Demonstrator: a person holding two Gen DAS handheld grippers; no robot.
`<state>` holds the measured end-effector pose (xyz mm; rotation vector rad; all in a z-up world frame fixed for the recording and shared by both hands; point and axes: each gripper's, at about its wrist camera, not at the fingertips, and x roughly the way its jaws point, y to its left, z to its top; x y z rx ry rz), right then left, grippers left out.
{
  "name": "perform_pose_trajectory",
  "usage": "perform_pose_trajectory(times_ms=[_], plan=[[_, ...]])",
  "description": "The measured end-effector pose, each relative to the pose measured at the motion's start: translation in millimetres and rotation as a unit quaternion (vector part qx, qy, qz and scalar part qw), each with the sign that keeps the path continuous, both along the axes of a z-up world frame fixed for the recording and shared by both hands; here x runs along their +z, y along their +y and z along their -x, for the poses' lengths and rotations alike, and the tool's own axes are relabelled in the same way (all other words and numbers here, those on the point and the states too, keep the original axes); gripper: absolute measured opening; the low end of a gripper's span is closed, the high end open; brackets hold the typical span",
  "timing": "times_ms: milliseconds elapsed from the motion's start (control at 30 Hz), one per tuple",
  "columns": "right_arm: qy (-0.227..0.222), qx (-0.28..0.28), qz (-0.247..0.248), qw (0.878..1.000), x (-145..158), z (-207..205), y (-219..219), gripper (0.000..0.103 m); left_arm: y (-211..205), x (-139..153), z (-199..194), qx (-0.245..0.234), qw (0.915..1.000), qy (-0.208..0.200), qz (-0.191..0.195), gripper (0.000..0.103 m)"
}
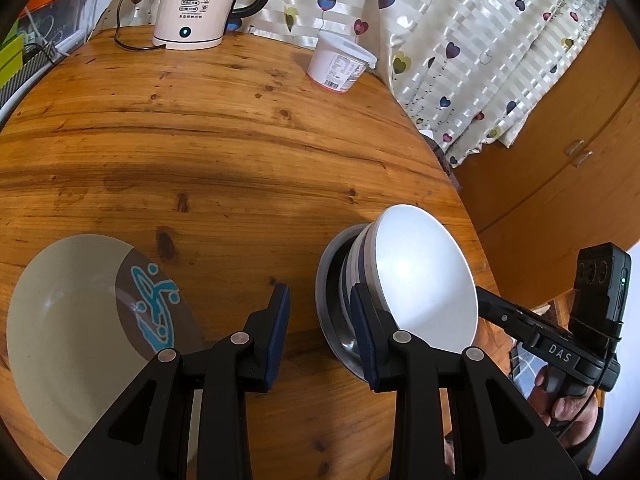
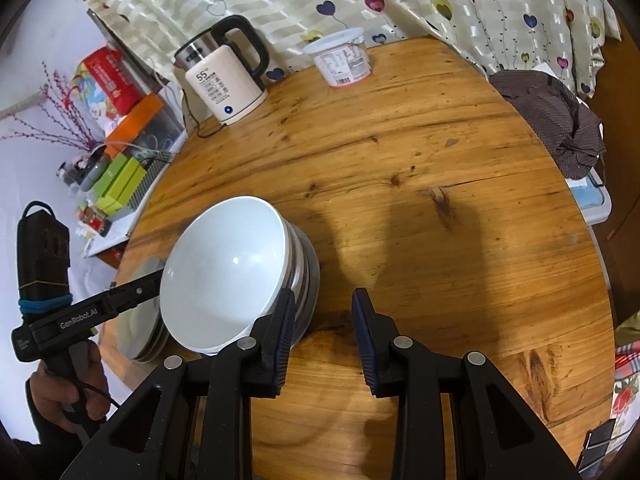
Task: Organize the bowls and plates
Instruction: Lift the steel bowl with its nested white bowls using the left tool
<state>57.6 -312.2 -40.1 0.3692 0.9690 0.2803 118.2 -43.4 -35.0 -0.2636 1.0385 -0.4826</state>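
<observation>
Both tongs, left (image 1: 320, 320) and right (image 2: 322, 326), stand part open, gripping nothing. Bowls (image 1: 424, 276) are nested near the tabletop (image 1: 240, 140) edge. The plate (image 1: 80, 312) waits apart, unsorted.

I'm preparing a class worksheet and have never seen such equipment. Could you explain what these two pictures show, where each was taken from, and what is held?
No robot here: a person holds a two-finger gripper in each hand, each with a wide-angle camera looking along its fingers. One picture looks past the left gripper, the other past the right gripper. On the round wooden table lie a beige plate with a blue pattern, a white bowl stacked in a steel bowl, a kettle and a plastic tub. Both grippers stand open beside the stack, holding nothing.
</observation>
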Motion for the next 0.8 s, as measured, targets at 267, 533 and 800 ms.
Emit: perform_pose_trajectory(times_ms=[267, 533, 800], plan=[[0.003, -0.01, -0.008, 1.0, -1, 1, -9, 0.03, -8, -2, -4, -0.009, 0.9999, 0.0, 0.007, 0.032], [0.008, -0.016, -0.043, 0.999, -6, 3, -22, 0.03, -2, -6, -8, -0.014, 0.9994, 0.011, 0.031, 0.032], [0.01, -0.014, -0.051, 0.999, -9, 2, -25, 0.038, 1, -10, -4, -0.022, 0.999, 0.018, 0.034, 0.032]])
